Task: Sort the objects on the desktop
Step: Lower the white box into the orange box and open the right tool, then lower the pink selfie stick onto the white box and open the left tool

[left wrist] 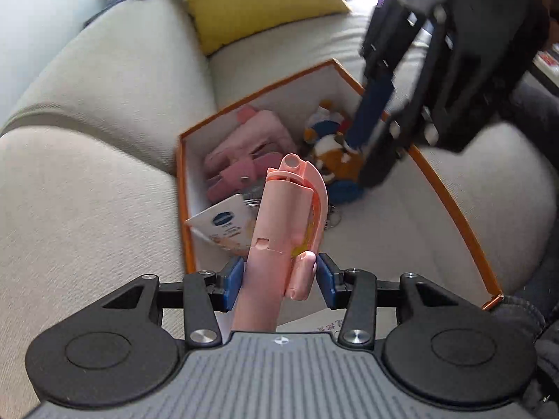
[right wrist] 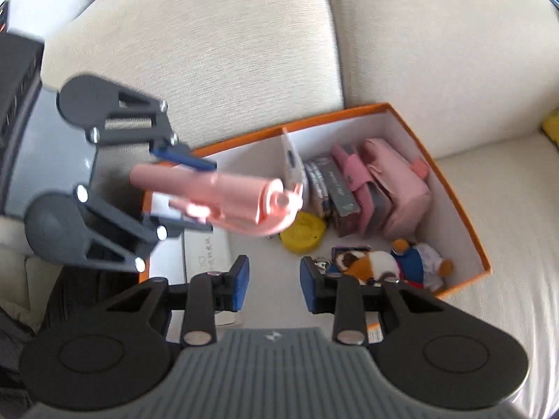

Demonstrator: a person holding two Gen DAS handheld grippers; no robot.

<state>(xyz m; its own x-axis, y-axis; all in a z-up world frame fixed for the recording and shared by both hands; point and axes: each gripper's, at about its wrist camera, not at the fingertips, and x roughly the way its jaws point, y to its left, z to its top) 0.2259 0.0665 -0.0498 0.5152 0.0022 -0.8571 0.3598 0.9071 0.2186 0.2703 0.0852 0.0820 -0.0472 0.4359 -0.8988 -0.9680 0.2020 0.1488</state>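
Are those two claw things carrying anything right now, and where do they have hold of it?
The left tool grips a pink plastic device near its lower end, over the orange box. The right tool carries nothing.

Black left gripper [left wrist: 278, 281] linkage, silver screws, blue pads [left wrist: 233, 278], grey ribbed body.

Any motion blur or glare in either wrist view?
Left wrist view: right gripper smeared by motion; pink tool and orange box sharp. Right wrist view: left gripper blurred, white glare patch on the tool; fisheye bends the sofa edges.
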